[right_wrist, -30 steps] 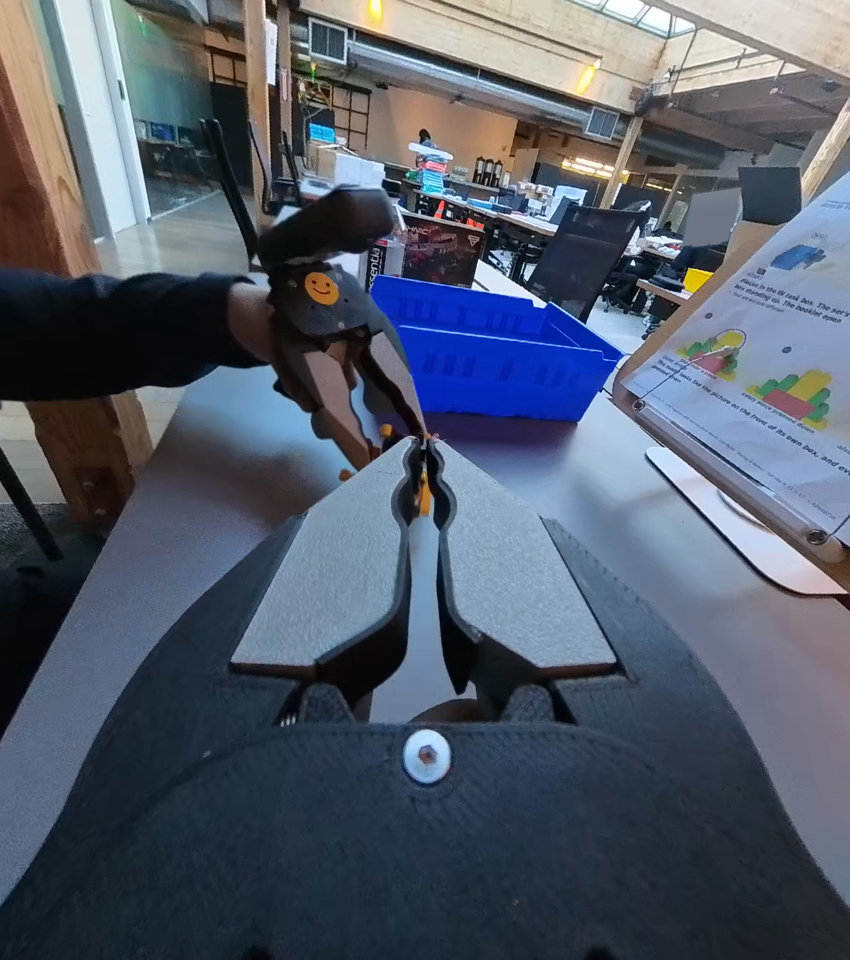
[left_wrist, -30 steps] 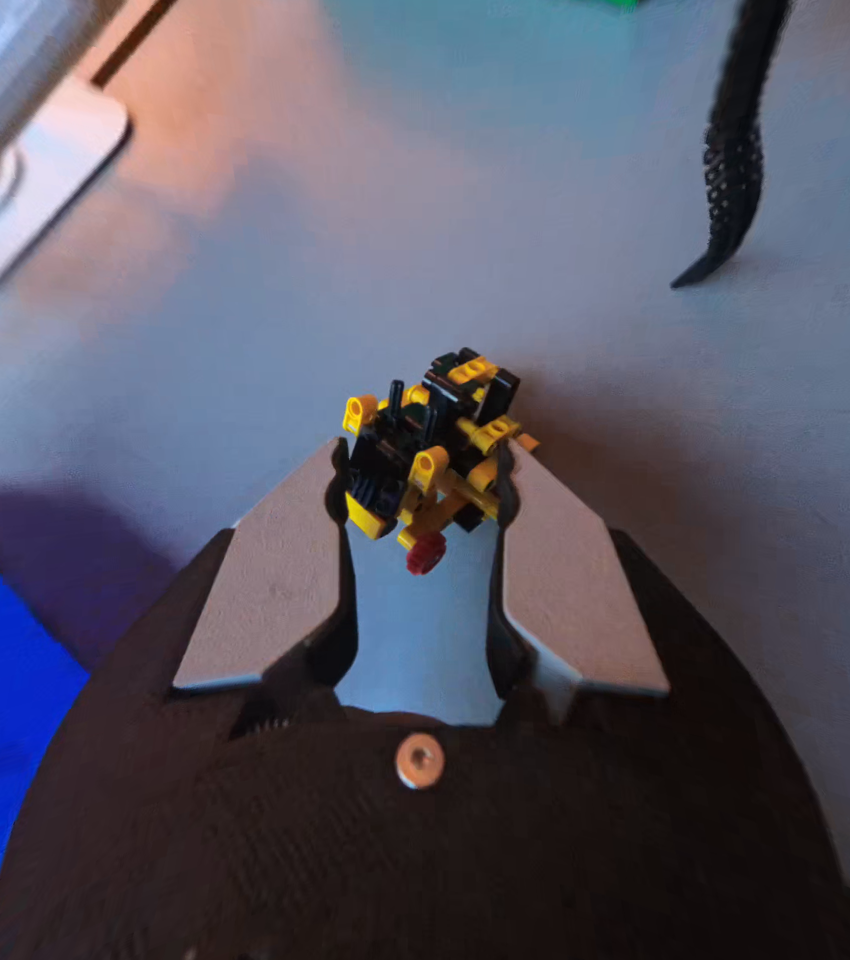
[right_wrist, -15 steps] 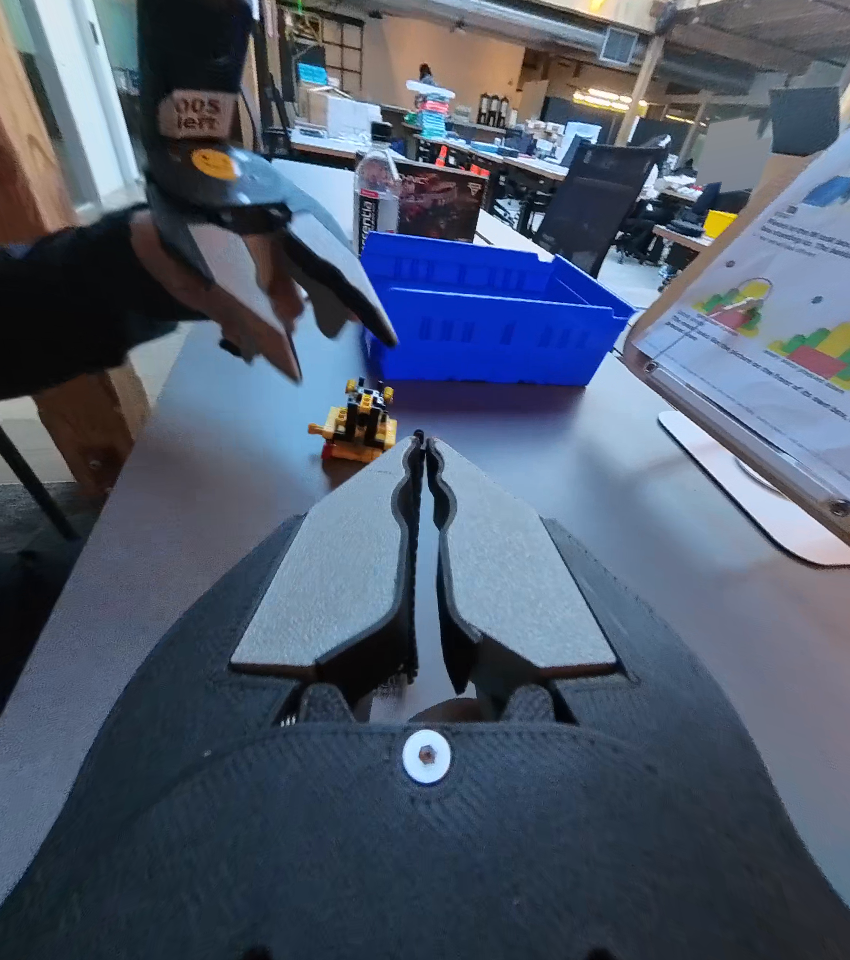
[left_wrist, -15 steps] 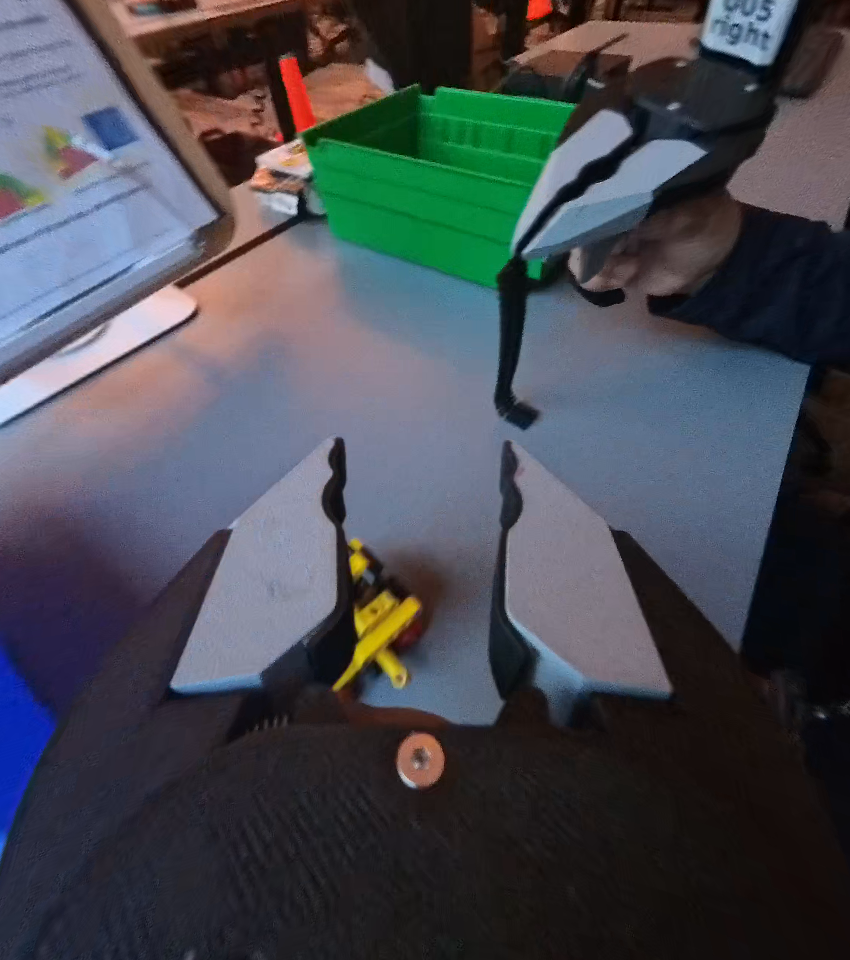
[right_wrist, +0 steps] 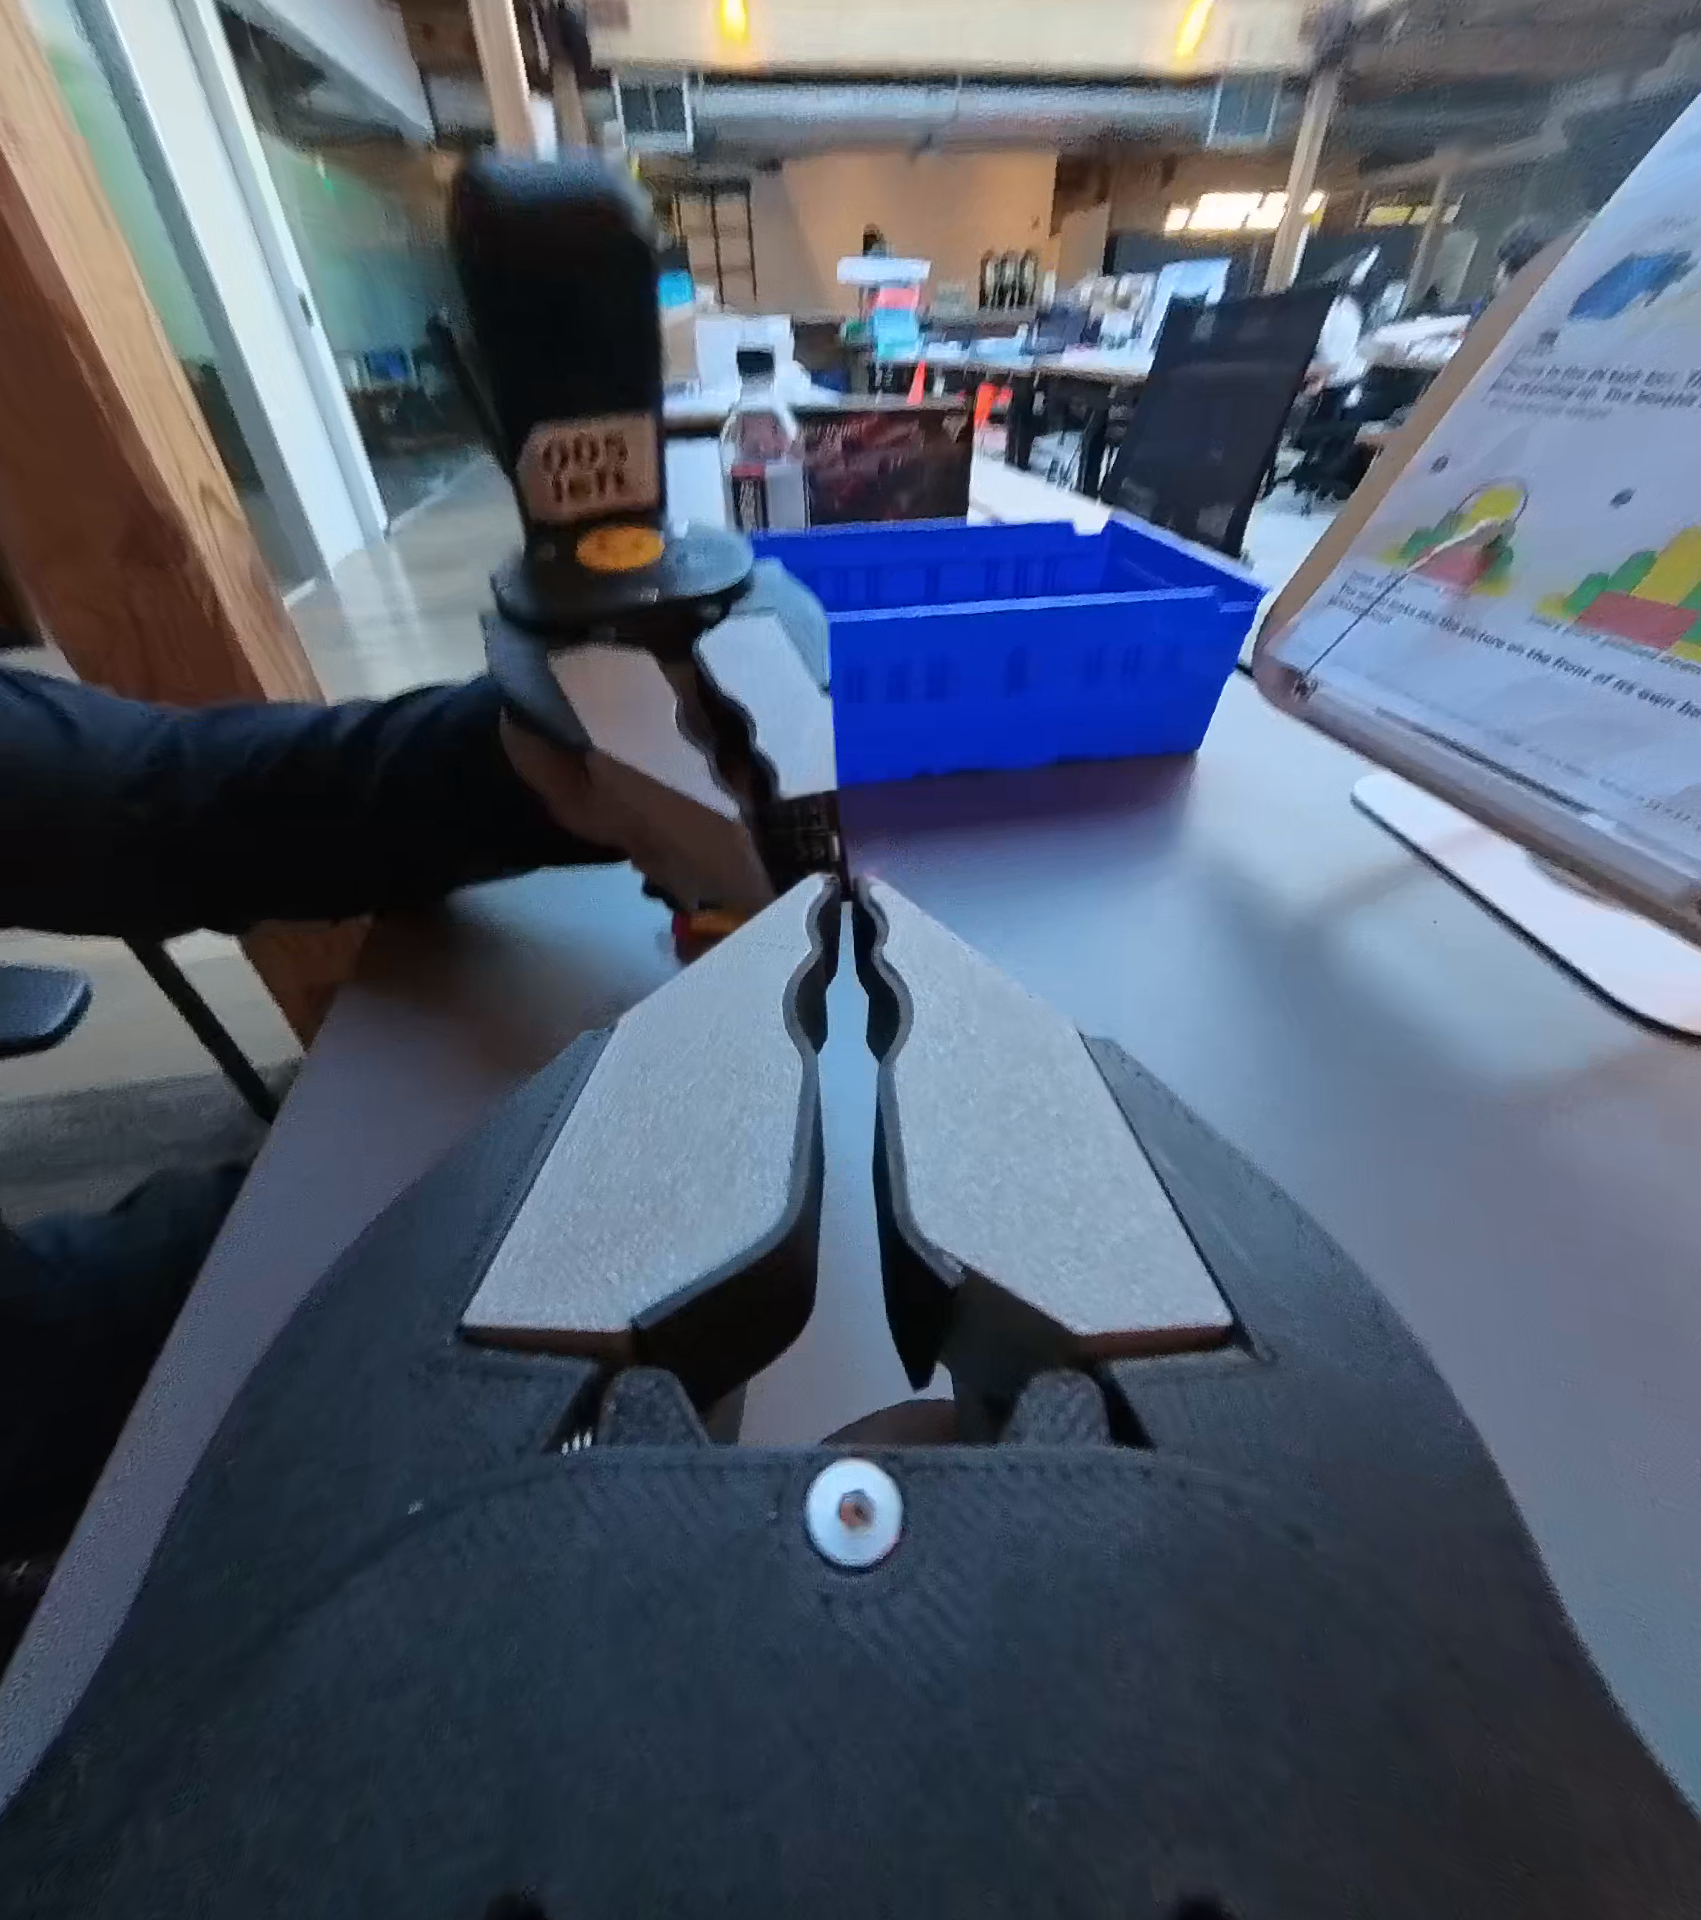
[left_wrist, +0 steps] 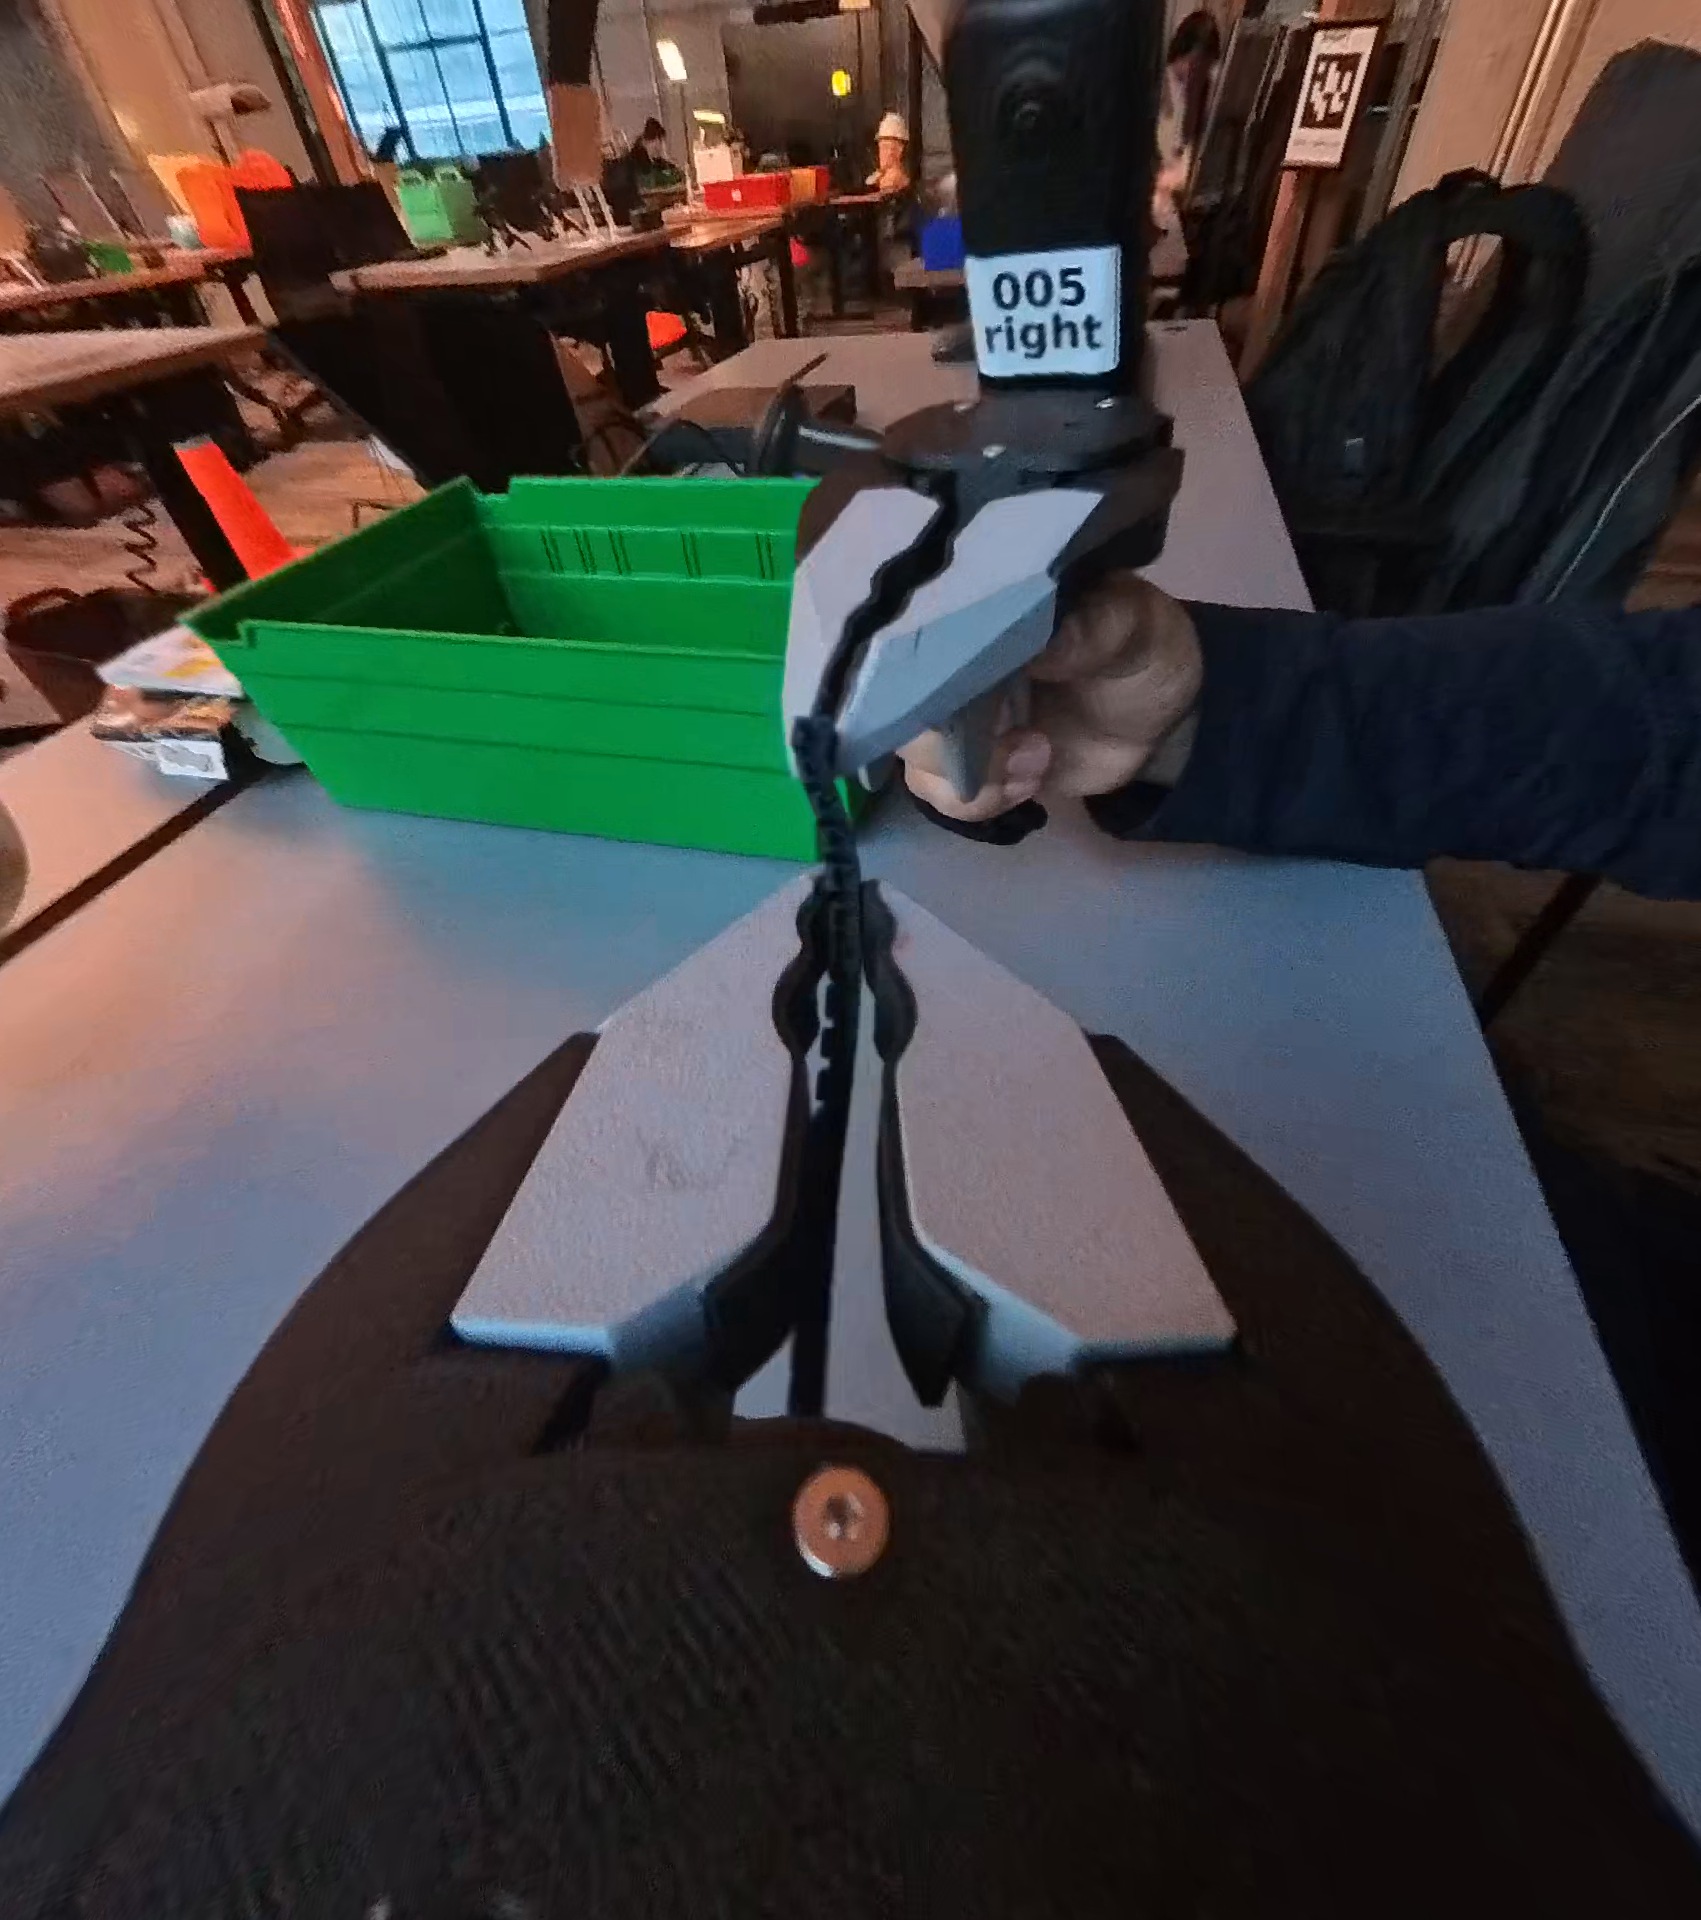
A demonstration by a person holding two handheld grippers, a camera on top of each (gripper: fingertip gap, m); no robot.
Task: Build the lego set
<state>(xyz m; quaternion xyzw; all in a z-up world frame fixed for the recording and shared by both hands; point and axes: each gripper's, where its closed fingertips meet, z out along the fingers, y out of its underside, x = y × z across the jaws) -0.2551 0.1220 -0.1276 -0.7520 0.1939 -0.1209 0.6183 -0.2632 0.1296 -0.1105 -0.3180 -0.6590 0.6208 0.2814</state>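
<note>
A black rubber track strip [left_wrist: 833,816] is stretched between my two grippers above the grey table [left_wrist: 306,1039]. My left gripper [left_wrist: 841,906] is shut on its lower end, and the strip runs down between the jaws. My right gripper [left_wrist: 818,740] is shut on its upper end, in front of the green bin. In the right wrist view my right gripper [right_wrist: 846,894] is shut at the strip [right_wrist: 810,831], with the left gripper [right_wrist: 804,816] just beyond it. The small yellow, black and red lego model [right_wrist: 695,923] sits on the table behind, mostly hidden.
A green bin [left_wrist: 534,686] stands at the far side of the table. A blue bin [right_wrist: 1012,665] stands at the other end, with a water bottle [right_wrist: 758,457] behind it. An instruction sheet on a stand [right_wrist: 1573,582] is at the right. A dark backpack [left_wrist: 1448,364] is off the table's edge.
My left gripper set the lego model down on the table and opened. It then swung up and shut on the lower end of the track that hangs from my right gripper.
</note>
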